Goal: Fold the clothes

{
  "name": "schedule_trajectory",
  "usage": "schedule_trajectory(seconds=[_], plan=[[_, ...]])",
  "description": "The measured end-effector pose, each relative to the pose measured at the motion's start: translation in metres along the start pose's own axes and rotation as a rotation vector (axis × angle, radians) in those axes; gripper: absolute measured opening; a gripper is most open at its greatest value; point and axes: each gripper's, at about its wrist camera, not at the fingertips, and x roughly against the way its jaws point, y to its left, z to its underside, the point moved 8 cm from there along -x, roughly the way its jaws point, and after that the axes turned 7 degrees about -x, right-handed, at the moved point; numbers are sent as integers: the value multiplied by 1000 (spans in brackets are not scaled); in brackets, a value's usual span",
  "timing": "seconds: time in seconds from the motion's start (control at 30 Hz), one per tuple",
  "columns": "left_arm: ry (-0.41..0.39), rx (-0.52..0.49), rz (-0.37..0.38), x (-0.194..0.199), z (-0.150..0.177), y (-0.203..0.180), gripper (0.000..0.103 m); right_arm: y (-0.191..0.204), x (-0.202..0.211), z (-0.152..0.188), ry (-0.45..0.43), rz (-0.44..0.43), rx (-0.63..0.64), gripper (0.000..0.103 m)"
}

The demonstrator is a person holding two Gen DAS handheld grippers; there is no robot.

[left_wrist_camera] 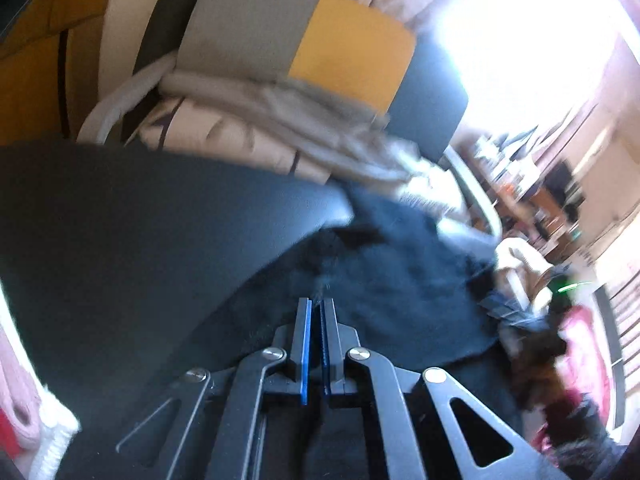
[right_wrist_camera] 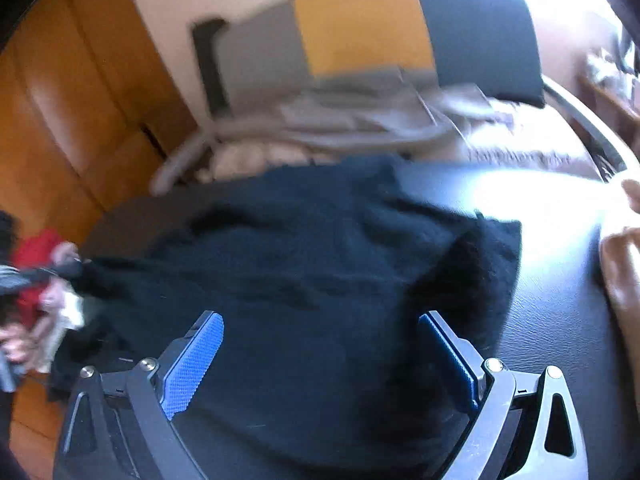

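Left tool [left_wrist_camera: 316,304]: pads nearly meeting, pinching an edge of the dark navy knit garment [right_wrist_camera: 304,256]. Right tool [right_wrist_camera: 320,344]: standing wide, holding nothing, hovering directly over the near part of the same garment.

Garment lying rumpled across the black leather-like desk [right_wrist_camera: 560,312], long axis running left to right, left end trailing off the edge toward the heap of mixed clothes [right_wrist_camera: 36,280], right end doubled over itself. Both views blurring.

Stack of pale folded laundry [left_wrist_camera: 256,136] sitting at the far side, against the grey-and-yellow chair back [left_wrist_camera: 296,36].

Judging the deciding relation: cloth lying straight below and ahead of the right tool, between its pads, so a free edge lying nearer that side.
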Motion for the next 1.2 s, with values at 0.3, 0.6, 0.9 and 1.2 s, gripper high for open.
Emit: schedule_trajectory(seconds=[0.3, 0.6, 0.9, 1.2], plan=[[33, -36, 0, -20, -6, -11, 3, -132, 51, 4, -97, 236, -203, 96], [89, -18, -63, -28, 9, 3, 3, -24, 83, 7, -144, -78, -10, 96], [80, -24, -13, -15, -3, 6, 3, -48, 12, 41, -4, 160, 52, 93], [219, 177, -139, -56, 41, 75, 17, -106, 25, 49, -25, 212, -57, 103]])
